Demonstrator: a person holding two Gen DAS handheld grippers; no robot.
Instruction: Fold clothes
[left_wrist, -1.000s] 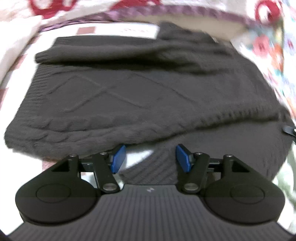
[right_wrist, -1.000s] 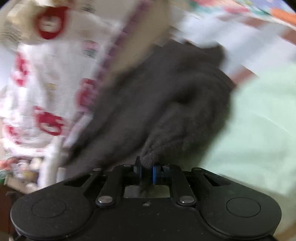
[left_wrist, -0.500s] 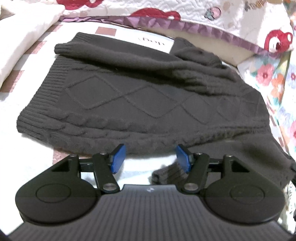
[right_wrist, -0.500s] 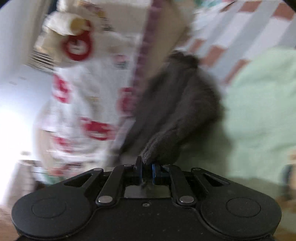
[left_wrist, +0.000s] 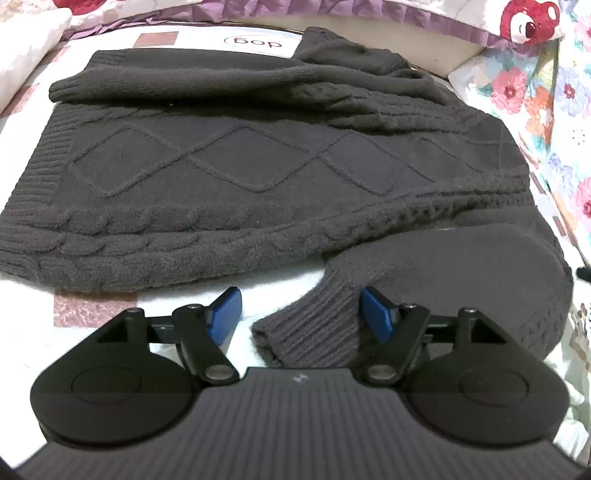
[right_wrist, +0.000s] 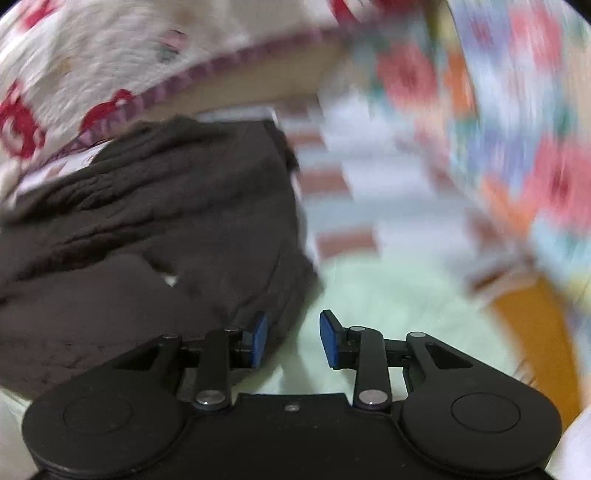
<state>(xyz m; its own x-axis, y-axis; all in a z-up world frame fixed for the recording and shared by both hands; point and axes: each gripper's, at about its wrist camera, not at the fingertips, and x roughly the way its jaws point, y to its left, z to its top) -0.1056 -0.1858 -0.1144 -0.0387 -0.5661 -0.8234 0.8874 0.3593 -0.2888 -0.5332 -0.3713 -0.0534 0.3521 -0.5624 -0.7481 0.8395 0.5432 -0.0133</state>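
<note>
One dark sweater (left_wrist: 236, 162) lies flat on the bed (left_wrist: 92, 306), both sleeves folded across it. Two grippers: the left gripper (left_wrist: 301, 314) is spread around a cuff (left_wrist: 314, 325). The right gripper (right_wrist: 291, 338), pinching knit a second ago, now gapes empty, apparently beside the sweater's edge.

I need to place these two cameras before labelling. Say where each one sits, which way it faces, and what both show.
Left wrist: sits behind the open left tongs, facing across the bed at the dark sweater; a sleeve cuff lies between the fingers.
Right wrist: sits behind the open right tongs, facing the sweater's edge and a pale green cloth; blurred.
Shared: the sweater.
</note>
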